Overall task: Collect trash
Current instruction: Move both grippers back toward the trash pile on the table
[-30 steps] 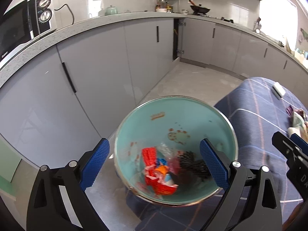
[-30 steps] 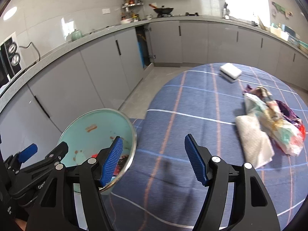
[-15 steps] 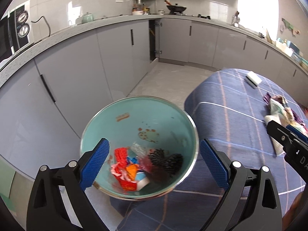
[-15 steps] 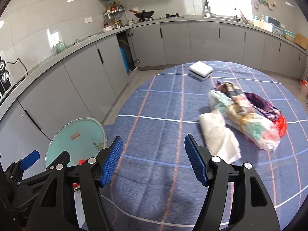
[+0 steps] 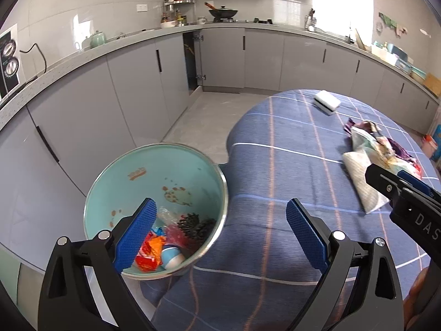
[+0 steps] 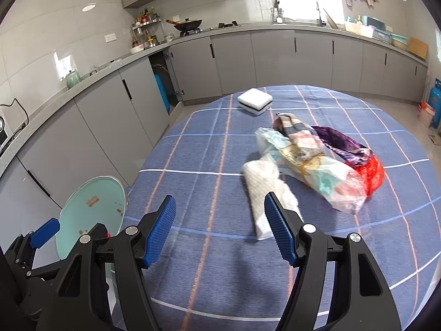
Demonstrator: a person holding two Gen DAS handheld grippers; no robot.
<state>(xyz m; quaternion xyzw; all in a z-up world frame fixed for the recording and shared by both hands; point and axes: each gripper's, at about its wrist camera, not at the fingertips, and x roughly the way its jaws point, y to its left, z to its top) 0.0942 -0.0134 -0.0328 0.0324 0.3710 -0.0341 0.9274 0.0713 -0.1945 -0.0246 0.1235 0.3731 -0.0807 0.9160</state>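
In the right wrist view the right gripper (image 6: pixel 220 230) fills the lower middle of the frame, its blue pads standing wide apart with only bare blue checked tablecloth (image 6: pixel 215 149) between them. The trash lies up and to the right of it: a crumpled white paper towel (image 6: pixel 264 190) sits just beyond the right pad, its lower end passing behind that pad's tip (whether they touch cannot be told from here). Touching the towel's upper end is a bundle of plastic bags (image 6: pixel 317 162), pale printed film with purple and red ends, stretching toward the right of the frame. Farther back, upper centre, a white sponge block (image 6: pixel 255 100) rests alone on the cloth, well apart from the gripper.

At the lower left edge of this view stands the teal trash bin (image 6: pixel 91 209), just off the table's rim, with part of the left gripper in front of it.

In the left wrist view the left gripper (image 5: pixel 220 234) is also spread wide and holds nothing. Its left pad hangs over the bin (image 5: pixel 154 182), lower left of centre, where wrappers (image 5: pixel 154 251) in red and orange, a clear scrap and something dark already lie at the bottom. Its right pad is over the tablecloth (image 5: pixel 275 149). The towel (image 5: pixel 361 179) and bags (image 5: pixel 377 143) show at the right edge, partly behind the other gripper.
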